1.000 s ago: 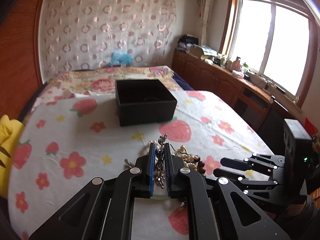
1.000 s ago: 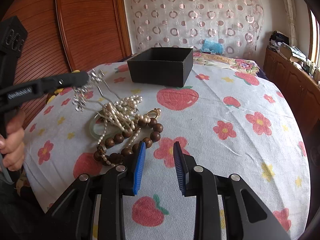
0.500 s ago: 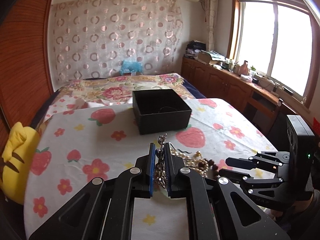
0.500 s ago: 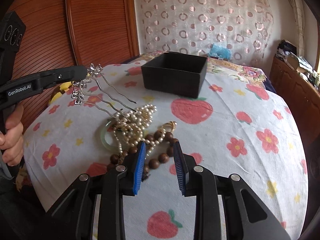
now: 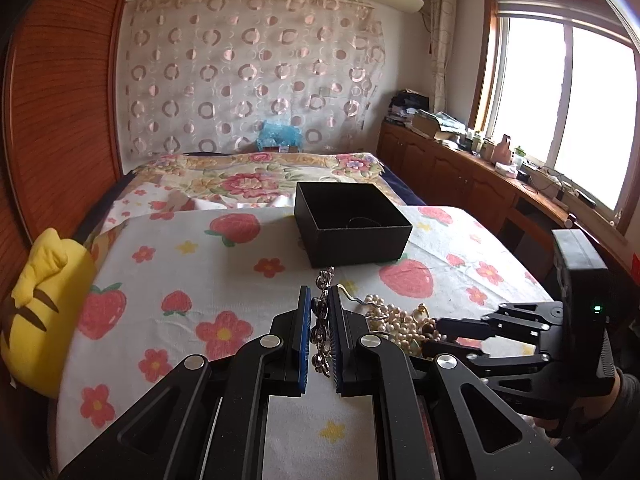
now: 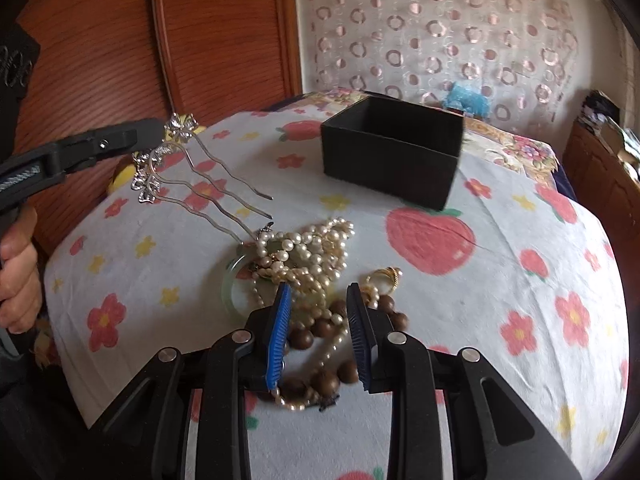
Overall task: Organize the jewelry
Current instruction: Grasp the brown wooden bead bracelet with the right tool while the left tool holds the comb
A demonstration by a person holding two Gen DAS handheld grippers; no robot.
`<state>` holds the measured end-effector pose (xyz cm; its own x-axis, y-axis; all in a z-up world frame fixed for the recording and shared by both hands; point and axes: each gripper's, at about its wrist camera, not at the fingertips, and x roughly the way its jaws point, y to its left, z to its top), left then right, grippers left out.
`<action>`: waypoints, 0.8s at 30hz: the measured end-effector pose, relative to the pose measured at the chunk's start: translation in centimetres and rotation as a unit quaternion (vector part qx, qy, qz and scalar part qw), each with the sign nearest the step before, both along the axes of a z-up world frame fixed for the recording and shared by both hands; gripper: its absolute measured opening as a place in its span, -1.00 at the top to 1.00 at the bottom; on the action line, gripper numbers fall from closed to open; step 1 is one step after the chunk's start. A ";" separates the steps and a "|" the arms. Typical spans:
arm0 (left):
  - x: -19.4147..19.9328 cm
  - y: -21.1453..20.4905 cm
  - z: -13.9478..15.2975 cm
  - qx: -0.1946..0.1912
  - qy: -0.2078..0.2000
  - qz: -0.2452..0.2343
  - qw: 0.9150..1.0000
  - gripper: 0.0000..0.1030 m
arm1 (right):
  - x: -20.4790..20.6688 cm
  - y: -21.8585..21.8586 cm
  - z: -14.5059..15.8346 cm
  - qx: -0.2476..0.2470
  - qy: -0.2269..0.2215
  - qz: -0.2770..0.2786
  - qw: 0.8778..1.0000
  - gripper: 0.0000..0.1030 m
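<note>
Hair comb: a silver hair comb (image 6: 180,164) with a flowered top and long wavy prongs, lifted clear of the counter (image 6: 520,272), at 10 o'clock in the right wrist view; its prongs point down toward the heap of jewelry.
Left gripper: the left gripper (image 5: 320,320) is closed narrow on the comb's decorated top, likely because that part is broad and firm while the thin prongs would slip.
Box: an open black box (image 5: 352,224) stands at 12 o'clock ahead of the left gripper, well apart from the heap. It seems the place meant for the pieces; something thin lies inside, too small to make out.
Pile: a pearl necklace (image 6: 308,248) lies tangled over a pale green bangle (image 6: 230,284), with wooden beads (image 6: 320,332) and a gold ring (image 6: 386,276) touching it.
Right gripper: the right gripper (image 6: 320,320) hangs with its jaws wide apart and empty just over the beads, probably ready for the next piece.
In the way: the prong tips hang close to the pearls and might snag a strand; the route to the box looks free.
Around: a yellow cushion (image 5: 44,312) at 9 o'clock, a flowered bed (image 5: 256,172) behind the box.
</note>
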<state>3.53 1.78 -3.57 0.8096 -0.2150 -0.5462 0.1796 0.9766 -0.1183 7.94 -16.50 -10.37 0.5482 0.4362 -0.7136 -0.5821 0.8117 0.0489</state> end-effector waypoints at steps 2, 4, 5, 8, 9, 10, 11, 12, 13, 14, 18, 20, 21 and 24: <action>0.0 0.1 -0.1 0.000 0.001 0.000 1.000 0.85 | 0.3 0.5 -0.3 -0.011 0.004 0.004 1.000 0.40; -0.1 0.2 -0.3 -0.002 0.002 -0.001 1.000 0.85 | 0.7 0.7 -0.6 -0.020 0.008 0.005 1.000 0.40; -0.1 0.2 -0.4 -0.002 0.003 -0.001 1.000 0.85 | 0.8 0.8 -0.7 -0.021 0.010 0.007 1.000 0.40; -0.1 0.2 -0.5 -0.005 0.005 -0.002 1.000 0.85 | 1.1 0.7 -0.6 -0.019 0.016 0.011 1.000 0.43; -0.1 0.1 -0.5 -0.005 0.005 -0.002 1.000 0.85 | 1.1 0.7 -0.6 -0.021 0.014 0.012 1.000 0.48; -0.1 0.1 -0.6 -0.005 0.006 -0.003 1.000 0.85 | 1.1 0.7 -0.6 -0.023 0.012 0.013 1.000 0.59; -0.1 0.1 -0.6 -0.006 0.006 -0.003 1.000 0.85 | 1.1 0.6 -0.5 -0.020 0.014 0.017 1.000 0.67; -0.1 0.1 -0.7 -0.006 0.007 -0.003 1.000 0.85 | 1.1 0.5 -0.4 -0.017 0.016 0.018 1.000 0.71; -0.1 0.1 -0.7 -0.006 0.006 -0.003 1.000 0.85 | 1.0 0.4 -0.3 -0.015 0.016 0.018 1.000 0.83; -0.1 0.1 -0.7 -0.006 0.006 -0.002 1.000 0.85 | 1.0 0.3 -0.2 -0.014 0.017 0.019 1.000 0.89; -0.1 0.2 -0.7 -0.009 0.005 0.001 1.000 0.85 | 0.7 -0.2 0.5 -0.014 0.007 0.019 1.000 0.89; -0.1 0.3 -0.7 -0.010 0.004 0.001 1.000 0.85 | 0.5 -0.4 1.0 -0.010 -0.001 0.017 1.000 0.89; -0.1 0.4 -0.7 -0.010 0.004 0.001 1.000 0.85 | 0.3 -0.6 1.6 -0.009 -0.009 0.016 1.000 0.89; -0.1 0.4 -0.6 -0.008 0.002 0.001 1.000 0.85 | 0.1 -1.1 3.3 -0.001 -0.028 0.013 1.000 0.89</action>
<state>3.45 2.22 -4.18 0.8073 -0.2227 -0.5464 0.1772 0.9748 -0.1356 8.02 -17.56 -7.05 0.5765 0.4490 -0.6827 -0.6044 0.7966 0.0135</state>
